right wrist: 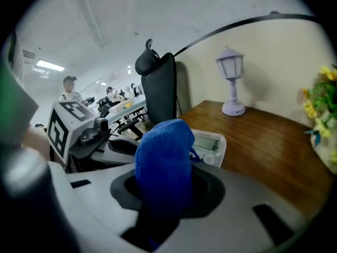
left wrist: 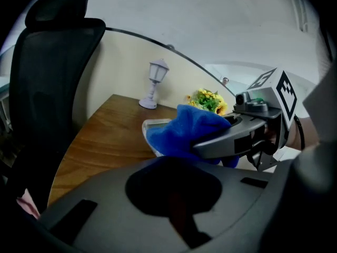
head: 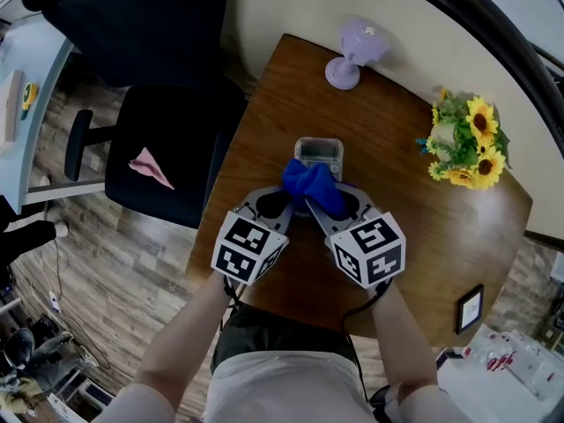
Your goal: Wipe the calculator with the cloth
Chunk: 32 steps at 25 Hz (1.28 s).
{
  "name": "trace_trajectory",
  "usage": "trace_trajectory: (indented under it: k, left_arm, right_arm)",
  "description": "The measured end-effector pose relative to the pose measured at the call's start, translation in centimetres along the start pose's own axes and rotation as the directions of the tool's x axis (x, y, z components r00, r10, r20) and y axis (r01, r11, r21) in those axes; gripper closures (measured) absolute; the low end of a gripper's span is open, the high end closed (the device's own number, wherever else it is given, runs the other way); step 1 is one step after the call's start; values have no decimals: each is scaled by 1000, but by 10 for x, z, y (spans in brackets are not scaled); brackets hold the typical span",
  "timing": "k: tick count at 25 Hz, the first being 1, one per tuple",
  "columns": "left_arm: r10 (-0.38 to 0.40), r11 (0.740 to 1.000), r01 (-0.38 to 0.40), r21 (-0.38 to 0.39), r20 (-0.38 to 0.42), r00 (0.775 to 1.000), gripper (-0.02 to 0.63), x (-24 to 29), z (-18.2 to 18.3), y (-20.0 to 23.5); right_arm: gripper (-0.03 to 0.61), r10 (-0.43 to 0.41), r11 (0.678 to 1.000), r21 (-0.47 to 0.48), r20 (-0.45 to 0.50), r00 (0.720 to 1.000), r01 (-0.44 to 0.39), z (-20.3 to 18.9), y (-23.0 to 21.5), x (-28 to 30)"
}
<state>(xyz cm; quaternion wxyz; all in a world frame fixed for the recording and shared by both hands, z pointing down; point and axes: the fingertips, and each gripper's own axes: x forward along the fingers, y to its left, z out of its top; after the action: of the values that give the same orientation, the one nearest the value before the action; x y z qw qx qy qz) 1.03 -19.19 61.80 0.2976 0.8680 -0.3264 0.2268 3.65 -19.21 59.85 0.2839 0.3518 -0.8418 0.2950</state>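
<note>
Calculator [head: 318, 151] flat on counter [head: 405, 218], just ahead of both jaws. Cloth [head: 310, 186] bunched over its near part, pinched in my right gripper [head: 328, 208] jaws. My left gripper [head: 275, 205] jaws together, nothing between, beside cloth. Lamp [head: 352, 55], sunflowers [head: 467, 144] farther ahead.

Wood table [head: 414, 210], calc [head: 318, 153] mid, lamp [head: 352, 53] back, sunflowers [head: 471, 144] rt

Office: swivel chair [head: 167, 139], rows of desks [right wrist: 113, 109].
</note>
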Motion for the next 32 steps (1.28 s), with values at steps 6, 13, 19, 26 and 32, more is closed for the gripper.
trace_trajectory:
  k: [6,13,19,26,32]
  left_arm:
    - [1,1000,-1,4,-1,1000,611,0,0,0]
    - [-6,1000,6,0,-7,1000,611,0,-1,0]
    - [-13,1000,13,-4,-10,1000,611,-2,-1,1]
    - [-8,1000,8,-3,-8,1000,611,-2,-1,0]
    - [-11,1000,11,-1,-9,1000,611,0,0,0]
  right_arm:
    - [454,-72,996,-58,-62,996,68,-19,-20,-21]
    - [454,-292,955,17,-108,950,296,-39,-87,-51]
    - [456,-216,975,53,31,976,215,6,-53,-60]
    - [454,-76,997,3,18,997,76,0,15,-16]
    - [456,-77,994,-80,-14,997,75,-25,18,-15]
